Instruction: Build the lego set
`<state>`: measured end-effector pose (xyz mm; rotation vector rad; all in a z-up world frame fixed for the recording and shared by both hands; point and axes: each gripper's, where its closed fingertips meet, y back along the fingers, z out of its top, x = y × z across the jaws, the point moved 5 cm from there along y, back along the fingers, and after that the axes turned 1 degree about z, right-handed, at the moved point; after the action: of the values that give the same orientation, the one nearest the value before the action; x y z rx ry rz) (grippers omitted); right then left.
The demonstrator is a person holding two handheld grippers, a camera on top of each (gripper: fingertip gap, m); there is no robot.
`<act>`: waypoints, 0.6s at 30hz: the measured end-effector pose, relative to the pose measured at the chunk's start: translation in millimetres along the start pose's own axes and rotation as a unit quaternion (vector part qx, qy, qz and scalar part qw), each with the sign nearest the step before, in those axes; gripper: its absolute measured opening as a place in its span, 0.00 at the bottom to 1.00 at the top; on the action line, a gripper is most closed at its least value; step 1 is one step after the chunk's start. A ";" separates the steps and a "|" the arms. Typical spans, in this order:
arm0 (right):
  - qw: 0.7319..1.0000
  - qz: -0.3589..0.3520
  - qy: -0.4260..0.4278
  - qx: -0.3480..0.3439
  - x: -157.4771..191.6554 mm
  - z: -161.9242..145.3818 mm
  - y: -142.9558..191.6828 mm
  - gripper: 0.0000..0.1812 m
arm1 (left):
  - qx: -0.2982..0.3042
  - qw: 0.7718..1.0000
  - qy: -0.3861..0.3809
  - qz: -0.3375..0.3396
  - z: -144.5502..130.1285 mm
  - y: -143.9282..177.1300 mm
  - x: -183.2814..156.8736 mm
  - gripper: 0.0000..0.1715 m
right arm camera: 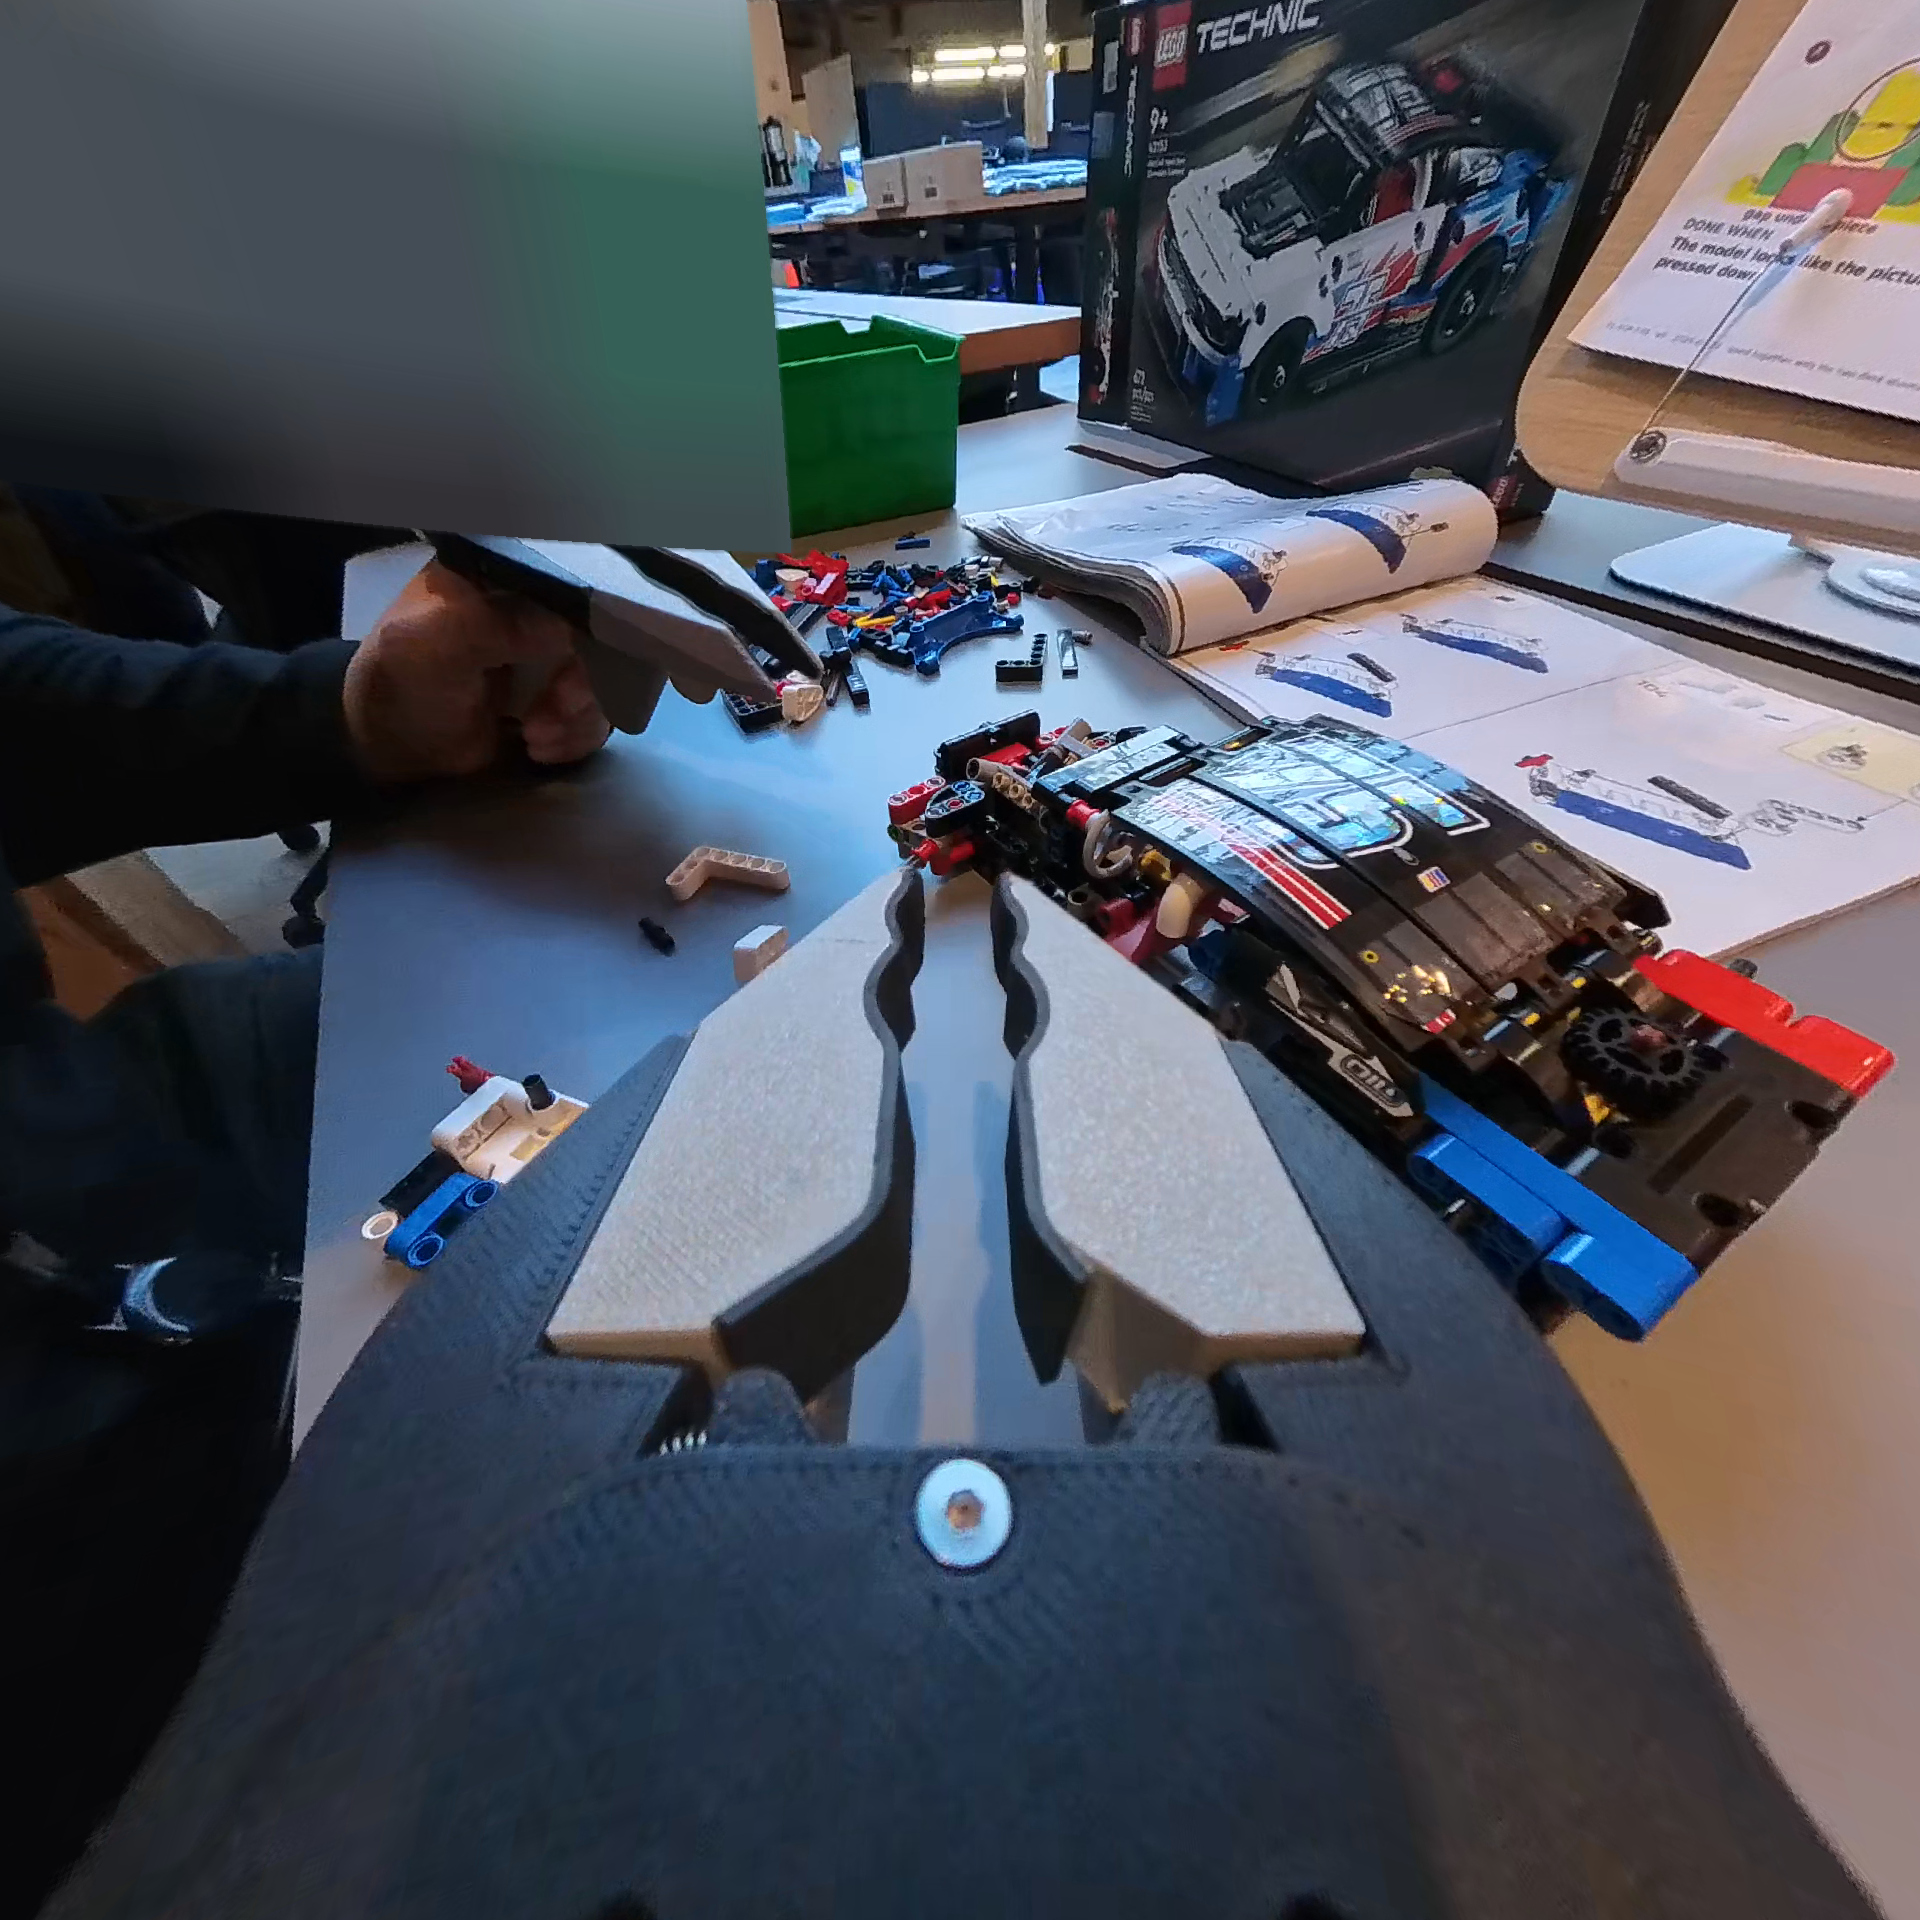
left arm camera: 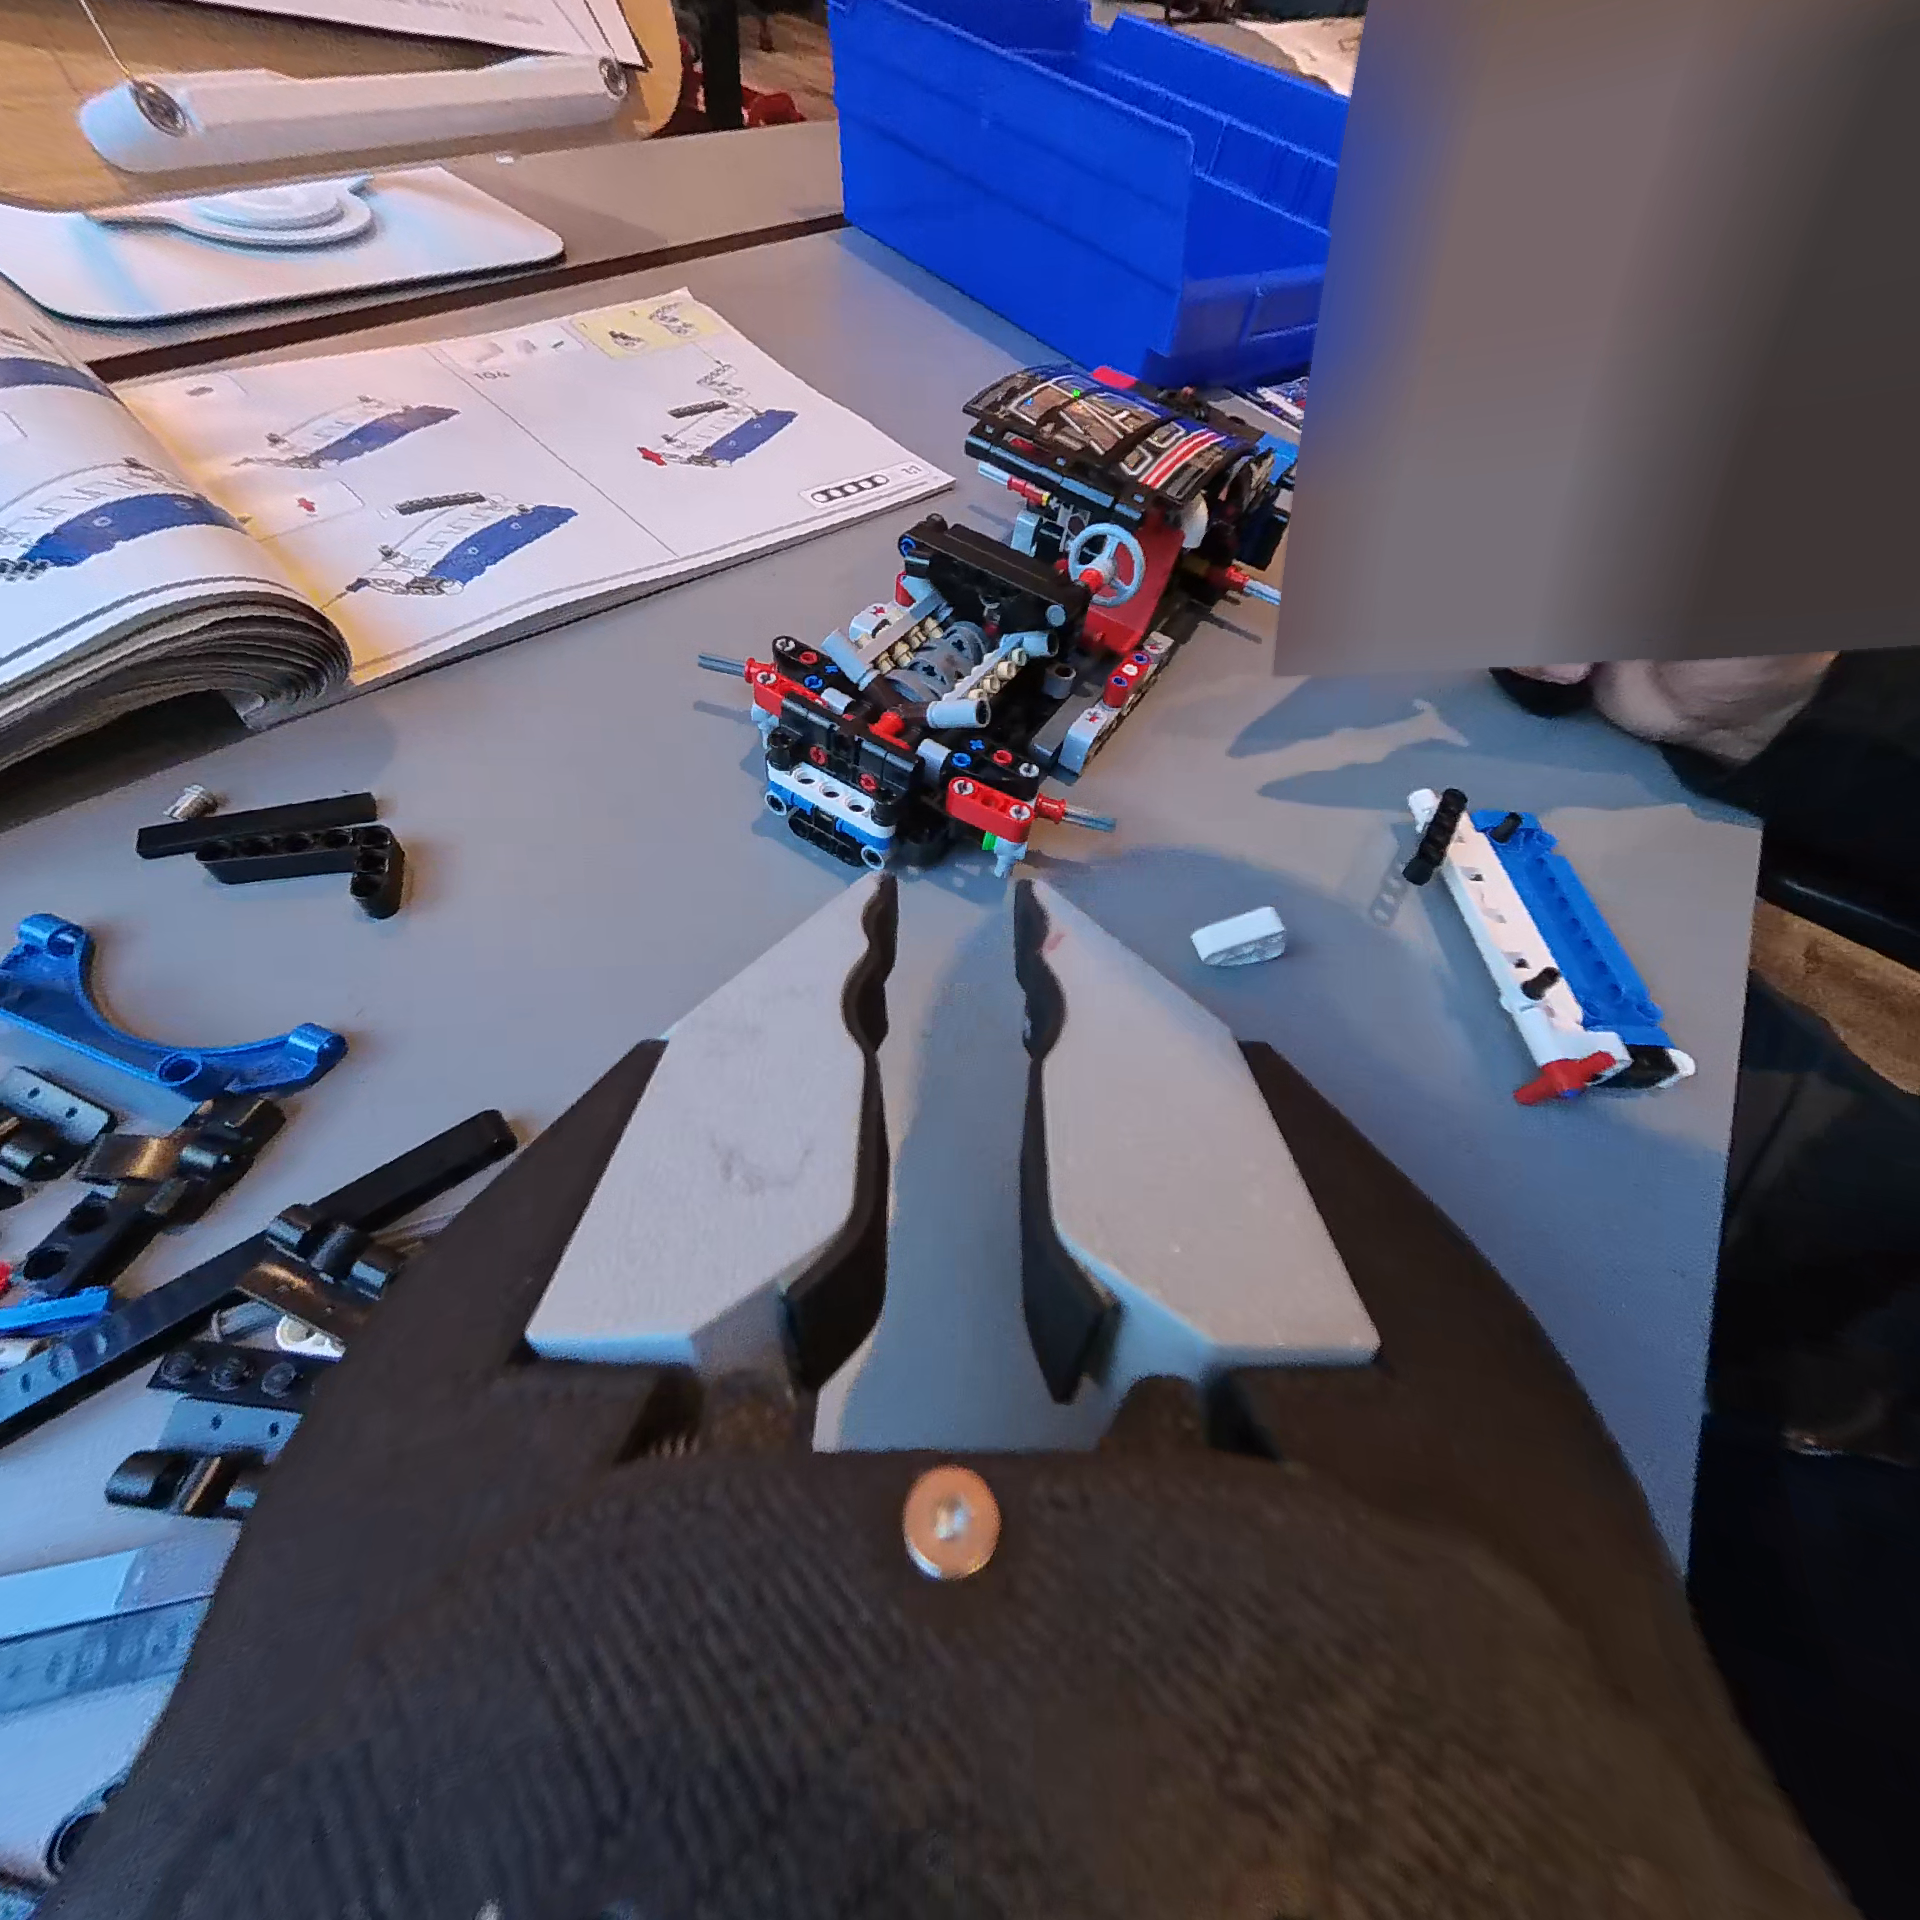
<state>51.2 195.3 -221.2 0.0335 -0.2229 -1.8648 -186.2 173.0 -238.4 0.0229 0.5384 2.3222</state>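
Work surface is a grey table (left arm camera: 582,748), matte, with hard shadows; a darker seam separates it from an adjacent tabletop carrying a white stand base (left arm camera: 312,244). Right wrist view shows a large open room behind: rows of long tables, ceiling strip lights, cardboard boxes. A blue bin (left arm camera: 1081,177) sits at the far table edge, a green bin (right arm camera: 868,421) on the other side. Printed matter: the set's box (right arm camera: 1340,239) stands upright, showing a branded logo, product-line lettering and a picture of a white race car; a sheet on the stand (right arm camera: 1766,208) carries text and a coloured brick diagram; wording not transcribed. The instruction booklet (left arm camera: 499,488) lies open to pages with step drawings of a blue panel. The partly built car (left arm camera: 997,644), with black stickered roof, grey steering wheel and red and blue pins, rests on the table beside the booklet. A blue-and-white side panel subassembly (left arm camera: 1538,956) lies apart, near a small white beam (left arm camera: 1238,935). Loose parts pile (right arm camera: 904,613) sits by the green bin; black beams (left arm camera: 281,847) and a blue arch piece (left arm camera: 125,1029) lie nearby. Left gripper (left arm camera: 948,883): jaws narrowly parted, nothing between them in its own view; in the right wrist view its tips sit at a white piece in the pile, grasp unclear. Right gripper (right arm camera: 954,878): jaws narrowly parted, empty, tips just short of the car's front end.
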 end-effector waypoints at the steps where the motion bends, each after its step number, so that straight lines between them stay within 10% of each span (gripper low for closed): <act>1: 1.000 0.000 0.000 -0.001 -0.2 0.2 0.2 0.05 | -0.002 1.000 0.003 -0.001 0.3 0.3 0.5 0.11; 18: 0.998 0.040 0.051 0.028 20.3 -4.6 -8.5 0.09 | 0.005 1.000 -0.005 0.007 -0.9 -1.2 -0.3 0.11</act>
<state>37.7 177.8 -225.4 0.1556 -0.2017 -1.7716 -185.4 173.2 -239.7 0.0432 0.5449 2.3314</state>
